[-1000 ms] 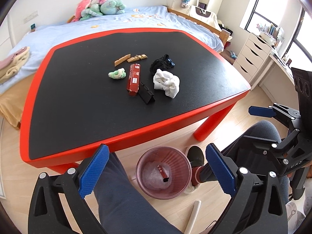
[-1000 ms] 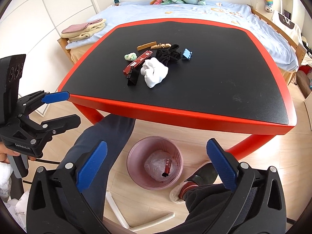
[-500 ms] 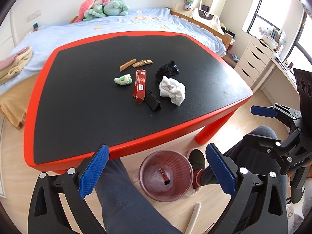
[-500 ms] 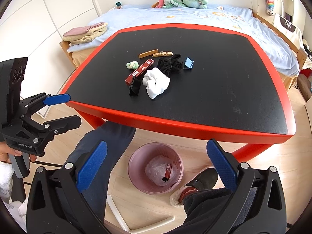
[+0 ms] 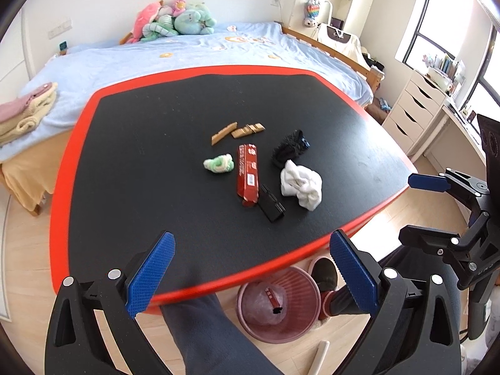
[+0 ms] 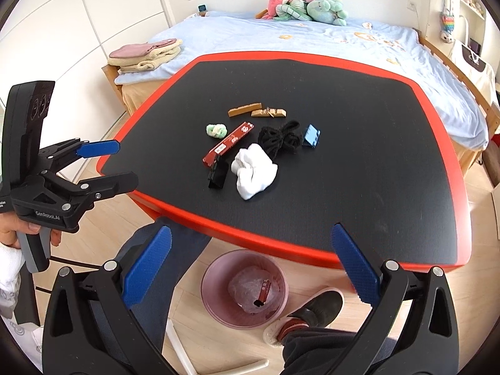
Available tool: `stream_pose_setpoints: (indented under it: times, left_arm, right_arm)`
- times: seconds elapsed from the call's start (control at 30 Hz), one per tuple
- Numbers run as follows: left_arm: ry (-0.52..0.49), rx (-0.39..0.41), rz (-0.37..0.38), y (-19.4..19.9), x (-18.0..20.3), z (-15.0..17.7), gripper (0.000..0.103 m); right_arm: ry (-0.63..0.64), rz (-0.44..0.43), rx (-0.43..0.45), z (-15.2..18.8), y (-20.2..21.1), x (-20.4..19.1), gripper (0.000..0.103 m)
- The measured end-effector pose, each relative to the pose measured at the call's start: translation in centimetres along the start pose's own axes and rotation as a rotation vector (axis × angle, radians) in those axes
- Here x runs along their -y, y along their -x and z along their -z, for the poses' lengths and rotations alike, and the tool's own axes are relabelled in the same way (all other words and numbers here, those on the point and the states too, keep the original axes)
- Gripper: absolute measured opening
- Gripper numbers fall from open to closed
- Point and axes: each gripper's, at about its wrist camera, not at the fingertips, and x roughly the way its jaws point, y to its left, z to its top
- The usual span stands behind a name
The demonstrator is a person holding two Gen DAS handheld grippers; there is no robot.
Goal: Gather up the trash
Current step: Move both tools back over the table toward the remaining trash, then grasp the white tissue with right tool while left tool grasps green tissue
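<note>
On the black table [image 5: 140, 162] [image 6: 359, 168] lie a red carton [image 5: 247, 173] [image 6: 228, 143], a black clip [image 5: 272, 203] [image 6: 217, 173], a white crumpled cloth [image 5: 301, 185] [image 6: 253, 175], a black bundle [image 5: 289, 147] [image 6: 279, 139], a green wad [image 5: 218, 163] [image 6: 216, 130], two tan wooden pieces [image 5: 237, 130] [image 6: 256, 111] and a blue clip [image 6: 311, 135]. A pink bin [image 5: 278, 303] [image 6: 244, 287] on the floor holds a small red wrapper. My left gripper [image 5: 250, 268] [image 6: 103, 164] is open and empty over the near table edge. My right gripper [image 6: 250, 262] [image 5: 428, 209] is open and empty above the bin.
The table has a red rim [image 5: 250, 273] [image 6: 237, 234]. My legs and a shoe [image 6: 315, 307] are beside the bin. A bed [image 5: 187, 50] stands behind the table, a white drawer unit [image 5: 412, 106] at the right. White tubes [image 6: 184, 353] lie on the floor.
Both grippers have risen and moved forward toward the table. The table items and the bin have not moved. Both stay open.
</note>
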Motion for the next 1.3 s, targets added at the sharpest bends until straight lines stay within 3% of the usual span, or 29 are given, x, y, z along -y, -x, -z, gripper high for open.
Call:
stream_pose_setpoints:
  times: [0.5, 1.1, 1.3]
  left_arm:
    - [0.002, -0.065, 0.029, -5.0, -3.7, -4.3, 0.095]
    - [-0.063, -0.128, 0.074, -11.6, -5.7, -6.1, 0.095]
    - [-0.079, -0.119, 0.083, -12.5, -5.3, -6.2, 0.082]
  right_arm:
    - [0.029, -0.022, -0.052, -4.3, -4.6, 1.5, 0.100]
    - [0.038, -0.062, -0.127, -5.7, -10.8, 2.4, 0.100]
    - [0.050, -0.074, -0.144, -5.9, -11.9, 2.4, 0.081]
